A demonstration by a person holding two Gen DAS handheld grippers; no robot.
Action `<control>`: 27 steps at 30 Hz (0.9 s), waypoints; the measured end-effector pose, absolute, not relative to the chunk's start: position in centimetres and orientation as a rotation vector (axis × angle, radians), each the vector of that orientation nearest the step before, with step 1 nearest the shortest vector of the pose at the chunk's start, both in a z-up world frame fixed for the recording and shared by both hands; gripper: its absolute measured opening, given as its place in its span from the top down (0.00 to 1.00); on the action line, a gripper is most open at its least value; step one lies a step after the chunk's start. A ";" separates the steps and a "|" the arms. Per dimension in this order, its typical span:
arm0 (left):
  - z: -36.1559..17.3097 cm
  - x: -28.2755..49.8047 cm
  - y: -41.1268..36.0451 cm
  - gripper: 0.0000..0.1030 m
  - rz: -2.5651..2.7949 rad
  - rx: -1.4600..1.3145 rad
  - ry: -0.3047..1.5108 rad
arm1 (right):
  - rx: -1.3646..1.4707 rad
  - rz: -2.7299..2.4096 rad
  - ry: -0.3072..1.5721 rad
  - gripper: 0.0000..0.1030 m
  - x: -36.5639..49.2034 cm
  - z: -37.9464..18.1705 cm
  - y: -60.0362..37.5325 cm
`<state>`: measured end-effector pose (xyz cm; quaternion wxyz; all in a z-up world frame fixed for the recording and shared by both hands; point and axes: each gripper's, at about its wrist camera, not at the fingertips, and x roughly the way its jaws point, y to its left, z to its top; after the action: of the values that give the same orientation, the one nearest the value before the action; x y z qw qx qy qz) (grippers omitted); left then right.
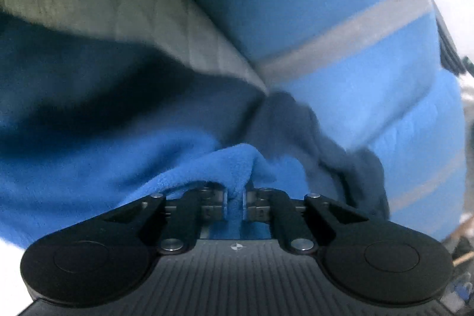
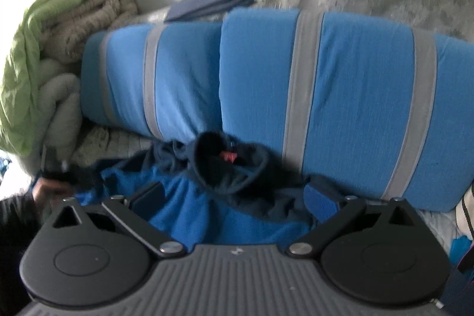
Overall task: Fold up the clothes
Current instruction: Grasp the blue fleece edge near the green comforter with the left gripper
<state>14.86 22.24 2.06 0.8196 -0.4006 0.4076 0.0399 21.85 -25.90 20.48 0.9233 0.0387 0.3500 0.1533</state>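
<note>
Tightly, left hand-held gripper (image 1: 235, 202) pinches blue garment (image 1: 118, 168).

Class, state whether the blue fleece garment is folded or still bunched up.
Bunched: the blue fleece garment lies crumpled, collar gaping; the left gripper pinches a fold.

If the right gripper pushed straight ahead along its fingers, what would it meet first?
Probably the blue garment bunched between the open right gripper, with its dark navy collar just ahead. Beyond that is the blue cushion with grey stripes. Depth is hard to judge here.
</note>
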 end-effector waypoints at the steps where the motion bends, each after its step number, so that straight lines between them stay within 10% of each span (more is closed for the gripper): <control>1: 2.1 15.1 22.7 0.93 0.092 -0.829 0.873 | 0.079 0.314 0.726 0.00 21.9 20.0 -25.7; 7: 2.1 15.2 22.4 0.83 0.076 -0.637 0.912 | 0.117 0.326 0.800 0.00 21.8 17.3 -24.3; 12: 5.1 11.0 23.7 0.31 0.096 -0.606 0.884 | 0.076 0.347 0.844 0.00 20.9 16.3 -21.9; 27: 12.6 -4.8 33.2 0.27 0.228 -0.578 0.728 | -0.056 0.528 0.839 0.00 17.6 16.3 -9.6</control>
<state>-4.76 33.16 12.56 0.8877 -0.2783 0.3502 0.1095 17.57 -9.58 16.27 0.8794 -0.0271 0.4024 0.2531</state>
